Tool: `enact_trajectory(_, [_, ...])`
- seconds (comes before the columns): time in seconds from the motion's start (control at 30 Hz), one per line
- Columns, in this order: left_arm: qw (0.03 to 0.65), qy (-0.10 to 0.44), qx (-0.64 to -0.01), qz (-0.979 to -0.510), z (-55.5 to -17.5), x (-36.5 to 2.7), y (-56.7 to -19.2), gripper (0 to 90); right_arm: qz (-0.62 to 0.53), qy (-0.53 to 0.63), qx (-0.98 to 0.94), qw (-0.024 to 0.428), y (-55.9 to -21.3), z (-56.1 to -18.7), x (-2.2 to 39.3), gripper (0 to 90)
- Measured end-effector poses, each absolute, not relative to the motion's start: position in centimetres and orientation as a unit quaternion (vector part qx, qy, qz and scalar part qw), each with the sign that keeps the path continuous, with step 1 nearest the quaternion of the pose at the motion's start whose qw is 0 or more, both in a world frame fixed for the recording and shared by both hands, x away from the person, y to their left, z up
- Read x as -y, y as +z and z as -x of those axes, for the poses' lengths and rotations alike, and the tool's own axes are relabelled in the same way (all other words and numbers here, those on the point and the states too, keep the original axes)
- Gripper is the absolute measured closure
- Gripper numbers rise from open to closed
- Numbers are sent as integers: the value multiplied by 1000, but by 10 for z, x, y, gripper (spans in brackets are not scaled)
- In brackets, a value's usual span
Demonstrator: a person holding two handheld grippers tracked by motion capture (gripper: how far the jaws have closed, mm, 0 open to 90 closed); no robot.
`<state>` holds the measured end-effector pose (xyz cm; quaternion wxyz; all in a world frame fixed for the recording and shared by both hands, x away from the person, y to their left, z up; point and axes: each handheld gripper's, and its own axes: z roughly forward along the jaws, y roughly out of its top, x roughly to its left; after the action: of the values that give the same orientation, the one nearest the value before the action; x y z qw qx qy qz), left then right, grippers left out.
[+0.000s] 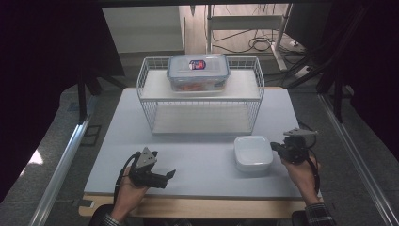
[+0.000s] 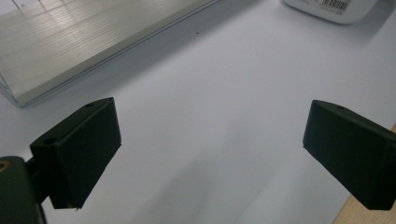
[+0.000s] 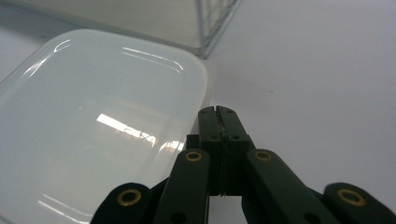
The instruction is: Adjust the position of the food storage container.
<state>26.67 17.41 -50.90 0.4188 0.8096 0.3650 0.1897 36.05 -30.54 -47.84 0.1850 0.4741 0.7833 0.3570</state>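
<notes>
White tub (image 1: 253, 152) on bench (image 1: 197, 162) before wire rack (image 1: 200, 94), upside down by its look — right tool (image 1: 276, 147) closed, empty, at its edge, seemingly to nudge it; left tool (image 1: 170, 175) open, idle, well apart.

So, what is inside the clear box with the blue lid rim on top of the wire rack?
The clear box on the wire rack holds something orange-red, visible through its wall. What exactly it is cannot be told; the lid and its label cover it from above.
</notes>
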Motion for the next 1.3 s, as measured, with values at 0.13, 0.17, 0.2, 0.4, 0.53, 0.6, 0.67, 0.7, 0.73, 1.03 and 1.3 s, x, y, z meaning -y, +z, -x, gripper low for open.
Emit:
enact_trajectory(0.13, [418, 188, -365, -810, -267, -174, -509, 39, -463, 358, -793, 169, -480, -356, 294, 895])
enact_trajectory(0.17, [418, 188, -365, -810, -267, -174, -509, 39, -462, 358, -794, 165, -481, -354, 291, 894])
enact_trajectory(0.2, [418, 188, -365, -811, -267, -174, -509, 39, -461, 359, -795, 162, -481, -354, 289, 894])
enact_trajectory(0.4, [417, 188, -365, -811, -266, -173, -509, 39, -449, 367, -804, 132, -484, -350, 270, 894])
enact_trajectory(0.53, [416, 188, -365, -811, -267, -173, -510, 39, -435, 371, -812, 118, -485, -347, 256, 894])
enact_trajectory(0.6, [416, 188, -365, -812, -266, -173, -510, 39, -429, 374, -815, 110, -486, -346, 250, 895])
enact_trajectory(0.67, [415, 188, -364, -812, -267, -173, -510, 39, -422, 376, -818, 104, -486, -345, 244, 894])
enact_trajectory(0.7, [415, 188, -364, -813, -267, -172, -510, 39, -421, 377, -819, 101, -487, -344, 240, 895])
enact_trajectory(0.73, [414, 187, -364, -813, -267, -172, -510, 39, -417, 378, -820, 100, -487, -344, 237, 895])
enact_trajectory(1.03, [409, 180, -367, -816, -267, -172, -511, 40, -386, 374, -841, 65, -495, -339, 203, 894])
enact_trajectory(1.3, [402, 176, -369, -819, -268, -171, -512, 45, -361, 373, -853, 48, -497, -329, 185, 894])
